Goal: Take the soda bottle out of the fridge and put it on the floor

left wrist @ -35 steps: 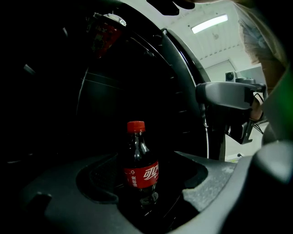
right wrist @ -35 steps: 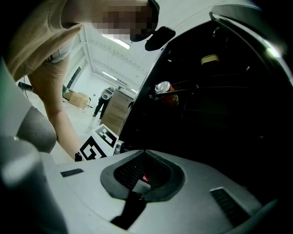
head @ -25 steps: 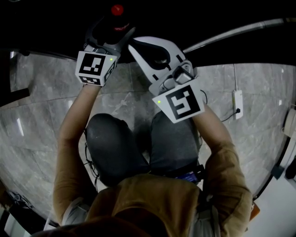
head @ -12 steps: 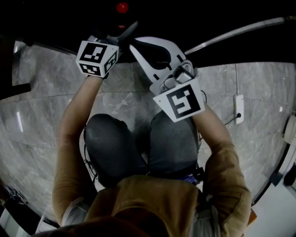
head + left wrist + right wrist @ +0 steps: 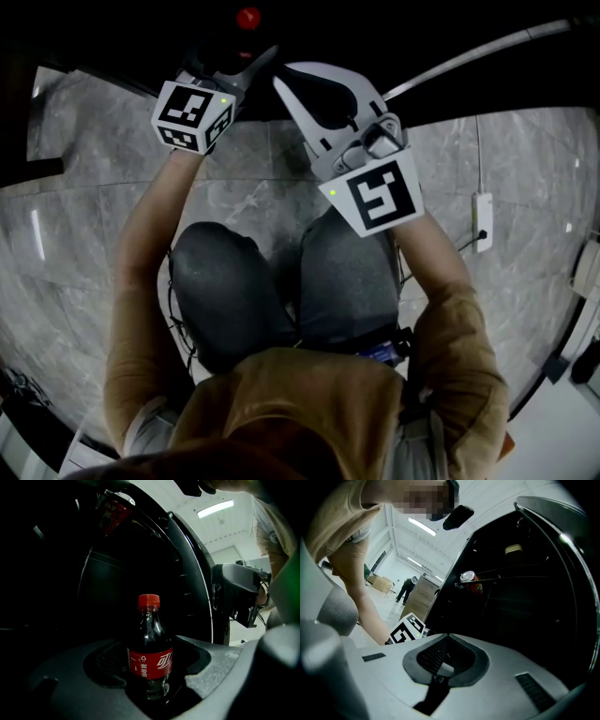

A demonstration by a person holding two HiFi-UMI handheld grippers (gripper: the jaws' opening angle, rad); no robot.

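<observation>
A dark soda bottle (image 5: pixel 150 658) with a red cap and red label stands upright inside the dark fridge. Only its cap (image 5: pixel 247 17) shows in the head view. My left gripper (image 5: pixel 239 49) reaches level into the fridge. The bottle stands between its curved pads, with a dark gap still showing at the right pad. These jaws have just been closing in on it. My right gripper (image 5: pixel 287 81), white, hovers beside it at the fridge opening. Its jaws (image 5: pixel 447 635) meet at the tip with nothing between them.
The open fridge door (image 5: pixel 187 573) curves along the right of the bottle. A can (image 5: pixel 468 581) lies on an upper shelf. Grey marble floor (image 5: pixel 94 244) lies under my knees. A white power strip (image 5: pixel 484 220) sits at the right. A person (image 5: pixel 407 588) stands far off.
The left gripper's jaws have narrowed a little around the bottle and sit slightly deeper in the dark. The right gripper has hardly shifted.
</observation>
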